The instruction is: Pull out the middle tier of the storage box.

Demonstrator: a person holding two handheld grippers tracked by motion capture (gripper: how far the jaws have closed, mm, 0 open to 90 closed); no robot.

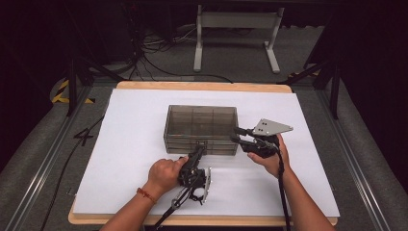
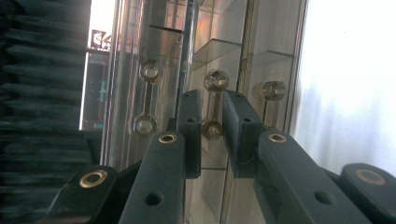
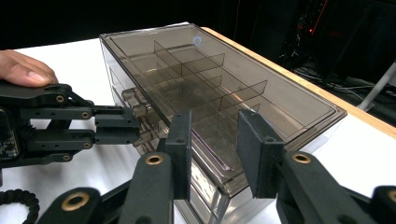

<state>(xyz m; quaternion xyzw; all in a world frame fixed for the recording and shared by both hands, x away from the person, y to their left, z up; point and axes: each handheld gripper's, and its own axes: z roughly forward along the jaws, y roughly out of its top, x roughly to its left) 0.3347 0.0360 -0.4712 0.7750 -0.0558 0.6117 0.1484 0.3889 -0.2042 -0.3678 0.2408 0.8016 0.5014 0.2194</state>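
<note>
The left hand-held gripper [image 2: 212, 135] pinches a drawer handle [image 2: 214, 105] on the smoky drawer box [image 1: 201, 129]. The right hand-held gripper [image 3: 214, 154] hovers spread beside the box's corner above the bench [image 1: 130, 144]

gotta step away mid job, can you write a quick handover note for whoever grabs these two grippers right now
Left gripper: jaws around the middle drawer handle on the front of the smoky clear drawer box, narrow gap, grip not confirmed.
Right gripper: open, holding nothing, at the box's right front corner, just above its top edge.
Box: mid-table on the white sheet, divided into compartments, looks empty.
Done: left gripper lined up on the handle.
Left: drawers appear shut; probably steady the box with the right gripper and pull the drawer.
</note>
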